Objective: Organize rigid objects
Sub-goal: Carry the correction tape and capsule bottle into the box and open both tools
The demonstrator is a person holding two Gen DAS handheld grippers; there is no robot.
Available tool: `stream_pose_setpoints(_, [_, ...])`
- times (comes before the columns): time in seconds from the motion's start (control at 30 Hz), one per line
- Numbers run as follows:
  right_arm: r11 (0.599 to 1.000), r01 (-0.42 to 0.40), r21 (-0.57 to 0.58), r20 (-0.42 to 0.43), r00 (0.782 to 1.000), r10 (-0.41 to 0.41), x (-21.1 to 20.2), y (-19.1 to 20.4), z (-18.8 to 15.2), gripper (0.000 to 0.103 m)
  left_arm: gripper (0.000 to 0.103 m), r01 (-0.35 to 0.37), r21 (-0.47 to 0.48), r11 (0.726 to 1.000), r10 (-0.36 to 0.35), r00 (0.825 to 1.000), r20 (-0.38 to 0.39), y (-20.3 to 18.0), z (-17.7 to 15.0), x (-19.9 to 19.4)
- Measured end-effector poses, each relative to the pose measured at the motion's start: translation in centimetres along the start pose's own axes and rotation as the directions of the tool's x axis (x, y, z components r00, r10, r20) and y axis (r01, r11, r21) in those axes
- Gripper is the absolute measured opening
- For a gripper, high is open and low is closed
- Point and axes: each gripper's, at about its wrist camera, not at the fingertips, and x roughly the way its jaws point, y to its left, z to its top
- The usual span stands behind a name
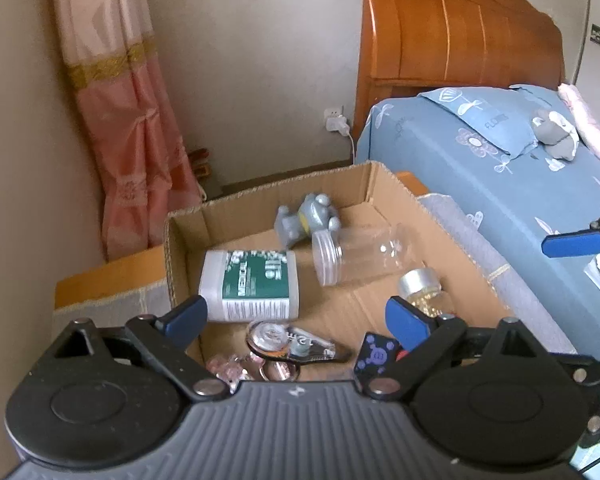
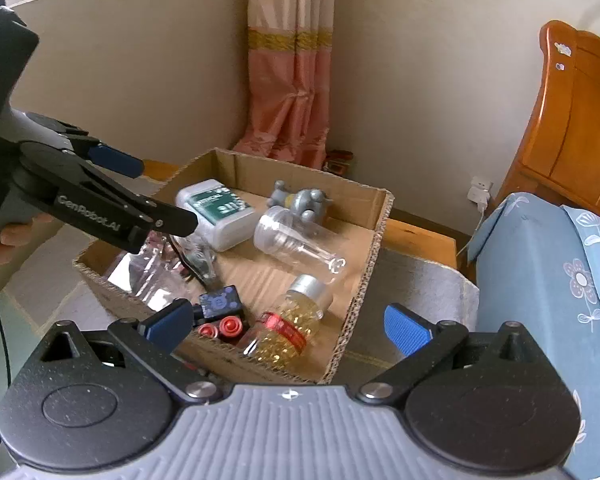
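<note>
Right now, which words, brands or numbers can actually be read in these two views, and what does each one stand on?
"GenRobot.AI": white lettering on the black arm of the left tool.
"MEDICAL": green label of the white rectangular plastic bottle lying in the brown cardboard box; its smaller print is blurred.
"12m": clear correction-tape dispenser.
"FLOW...": blue flowered pillow, partly readable.
Red label on the gold capsule jar: unreadable.

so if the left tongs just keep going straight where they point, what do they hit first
Probably the white bottle with the green label lying in the cardboard box; it sits just ahead between the open left tongs. Depth is hard to judge.
</note>
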Motion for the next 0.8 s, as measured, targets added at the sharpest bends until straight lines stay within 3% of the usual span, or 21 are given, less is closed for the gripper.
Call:
stream_pose_setpoints(0.27, [1.000, -0.008, 0.006, -0.014, 1.000, 0.008, -1.1, 1.7, -1.5, 0.103, 0.099, -0.024, 0.008, 1.000, 0.023, 1.000, 0.011, -0.2, -1.5, -2.8])
stream_pose_setpoints(0.6, [0.996, 0.045, 0.081, -0.014, 0.999, -0.044, -3.0, 3.3, -3.2, 0.103, 0.099, -0.035, 0.009, 0.999, 0.035, 0.998, 0.055, -1.7, -4.5, -7.6])
stream_pose_setpoints(0.8, [0.990, 0.026, 0.136, 0.010, 1.000, -0.028, -4.5, 4.0, -4.5, 0.103, 0.099, -0.061, -0.036, 0.997, 0.064, 0.994, 0.093, -2.7, -6.8, -10.2])
